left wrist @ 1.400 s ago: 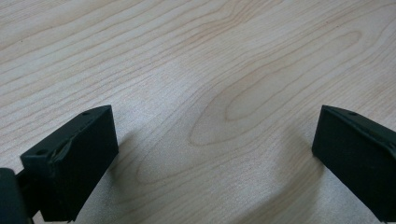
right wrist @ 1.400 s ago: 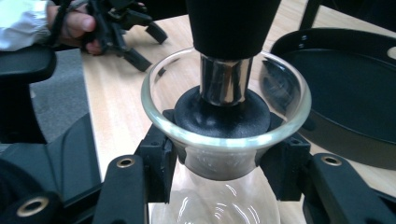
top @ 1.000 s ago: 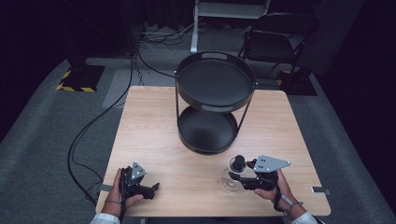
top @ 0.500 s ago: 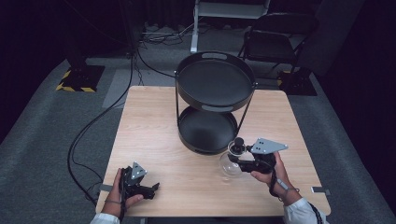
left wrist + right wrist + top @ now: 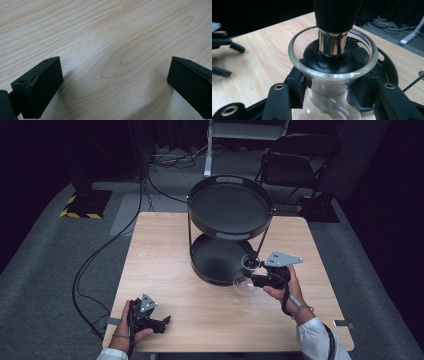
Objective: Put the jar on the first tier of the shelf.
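In the right gripper view, the two black jaws at the bottom of the frame are clamped on the narrow neck of a clear glass flask (image 5: 329, 100). Its flared rim fills the centre of the frame, with a dark stopper on a silvery collar (image 5: 331, 45) rising out of its mouth to the top edge. In the high view the right gripper (image 5: 256, 279) sits right of centre, held in the right hand (image 5: 285, 287), and the flask's round bulb (image 5: 245, 284) hangs just beside the lower tray of a black two-tier stand (image 5: 227, 227) standing on the wooden table (image 5: 165, 245).

The left gripper (image 5: 161, 322) lies at the lower left of the high view, its jaws wide apart over bare wood (image 5: 112, 50).
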`<action>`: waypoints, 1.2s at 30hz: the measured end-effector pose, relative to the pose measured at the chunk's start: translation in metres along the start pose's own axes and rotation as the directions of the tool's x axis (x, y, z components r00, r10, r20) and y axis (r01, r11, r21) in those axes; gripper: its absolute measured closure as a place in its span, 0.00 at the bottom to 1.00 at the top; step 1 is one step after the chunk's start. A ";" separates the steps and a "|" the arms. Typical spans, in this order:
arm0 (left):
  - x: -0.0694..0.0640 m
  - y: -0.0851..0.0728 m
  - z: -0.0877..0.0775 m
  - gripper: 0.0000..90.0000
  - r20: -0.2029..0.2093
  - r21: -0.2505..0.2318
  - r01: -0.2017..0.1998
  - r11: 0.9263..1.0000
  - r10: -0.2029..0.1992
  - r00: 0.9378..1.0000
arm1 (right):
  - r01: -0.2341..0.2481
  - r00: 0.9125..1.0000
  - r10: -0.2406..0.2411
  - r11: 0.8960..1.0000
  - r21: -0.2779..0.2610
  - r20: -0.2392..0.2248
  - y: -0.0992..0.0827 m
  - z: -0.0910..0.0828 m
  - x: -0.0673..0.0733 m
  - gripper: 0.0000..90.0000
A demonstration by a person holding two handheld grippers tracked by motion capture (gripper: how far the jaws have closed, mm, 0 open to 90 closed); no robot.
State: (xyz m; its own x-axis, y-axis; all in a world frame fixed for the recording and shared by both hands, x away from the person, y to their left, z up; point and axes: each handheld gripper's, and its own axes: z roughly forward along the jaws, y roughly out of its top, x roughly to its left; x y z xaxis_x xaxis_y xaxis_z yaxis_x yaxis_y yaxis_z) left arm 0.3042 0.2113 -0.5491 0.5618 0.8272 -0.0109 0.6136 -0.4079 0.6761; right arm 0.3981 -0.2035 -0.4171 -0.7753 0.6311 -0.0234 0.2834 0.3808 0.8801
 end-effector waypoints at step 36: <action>0.000 0.000 0.000 0.00 0.000 0.000 0.000 1.000 0.000 1.000 | -0.087 0.991 0.086 0.996 0.002 0.102 0.008 0.064 -0.024 0.56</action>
State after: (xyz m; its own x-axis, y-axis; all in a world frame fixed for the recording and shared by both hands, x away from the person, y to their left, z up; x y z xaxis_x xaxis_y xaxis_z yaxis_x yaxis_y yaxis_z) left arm 0.3042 0.2113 -0.5491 0.5618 0.8272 -0.0110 0.6136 -0.4077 0.6762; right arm 0.4554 -0.1722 -0.4398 -0.6865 0.7271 0.0043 0.3509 0.3261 0.8778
